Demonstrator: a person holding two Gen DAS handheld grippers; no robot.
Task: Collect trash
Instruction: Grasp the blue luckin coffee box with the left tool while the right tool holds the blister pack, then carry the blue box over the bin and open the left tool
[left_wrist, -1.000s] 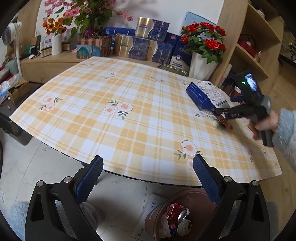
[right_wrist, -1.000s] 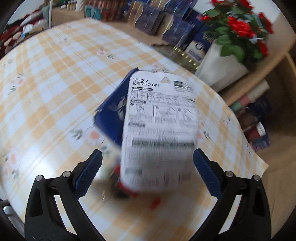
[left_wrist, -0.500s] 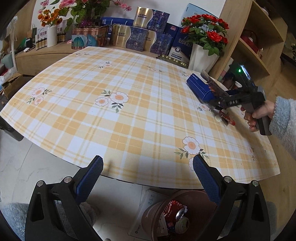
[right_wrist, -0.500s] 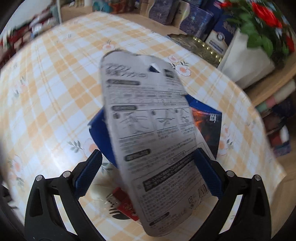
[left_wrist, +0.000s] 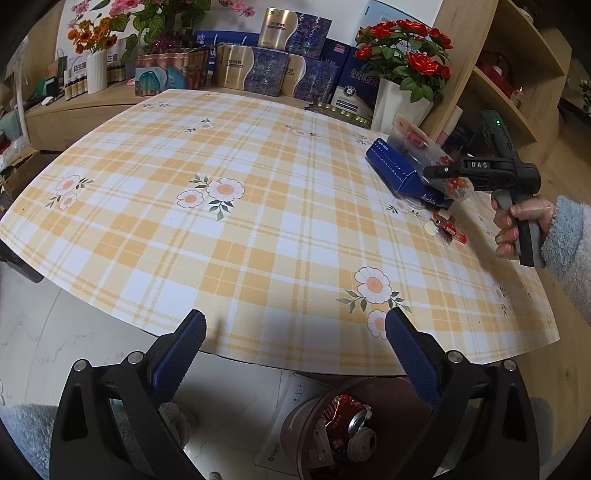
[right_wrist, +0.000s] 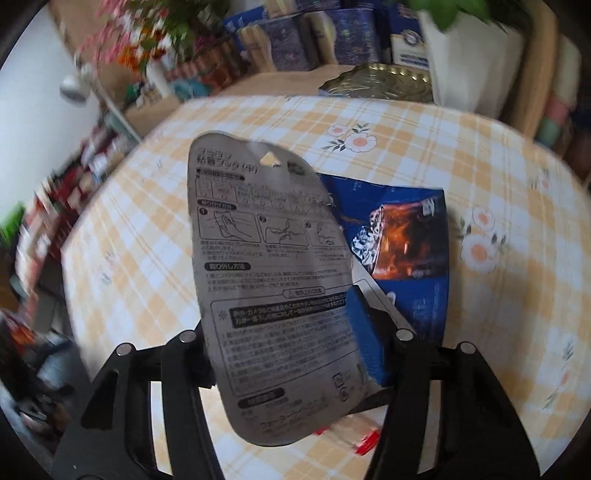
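Left wrist view. My left gripper (left_wrist: 293, 354): jaws wide apart, nothing between them, hanging over the near table (left_wrist: 258, 229) edge. Bin (left_wrist: 306, 435) directly below it on the floor, can and scraps inside. My right gripper (left_wrist: 439, 171) across the table at far right, at the blue box (left_wrist: 399, 177); red wrapper (left_wrist: 448, 227) lies just beside it.

Right wrist view, blurred. My jaws are closing on the printed blister card (right_wrist: 273, 288), which stands between them, long axis running away from me; whether the pads already press I cannot quite tell. Blue box lies behind it, flat. The right hand is nearer all remaining trash; the bin lies nearer the left.
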